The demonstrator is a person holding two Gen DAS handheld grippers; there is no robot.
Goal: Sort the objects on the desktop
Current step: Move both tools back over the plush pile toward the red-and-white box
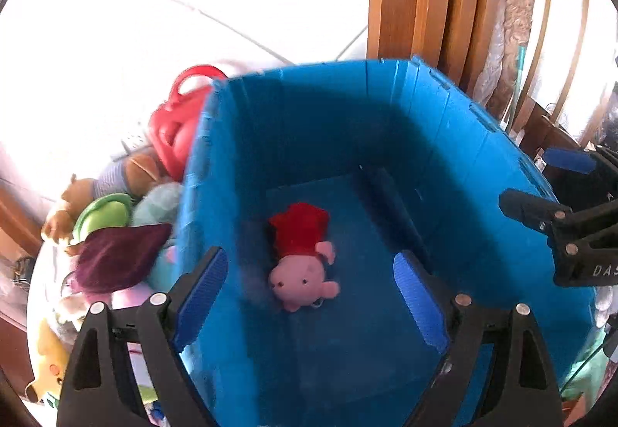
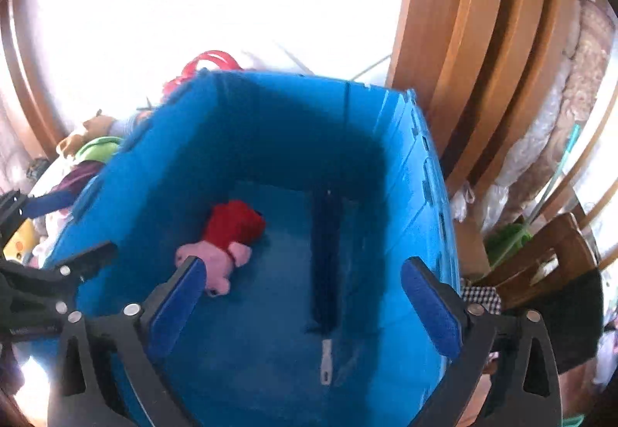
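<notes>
A pink pig plush in a red dress [image 1: 303,257] lies on the floor of a deep blue bin [image 1: 328,126]. It also shows in the right wrist view [image 2: 228,241], inside the same bin [image 2: 270,126]. My left gripper [image 1: 309,288] hangs open and empty above the bin, over the plush. My right gripper [image 2: 305,292] is open and empty above the bin too, to the right of the plush. The right gripper shows at the right edge of the left wrist view [image 1: 548,187]. A dark brush [image 2: 326,257] with a pale handle lies in the bin.
A heap of toys lies left of the bin: a red plastic toy [image 1: 181,122], a green lid [image 1: 104,214], a purple pouch [image 1: 119,257], a brown plush [image 1: 69,203], a yellow plush [image 1: 50,361]. Wooden chairs [image 2: 483,60] stand behind and right.
</notes>
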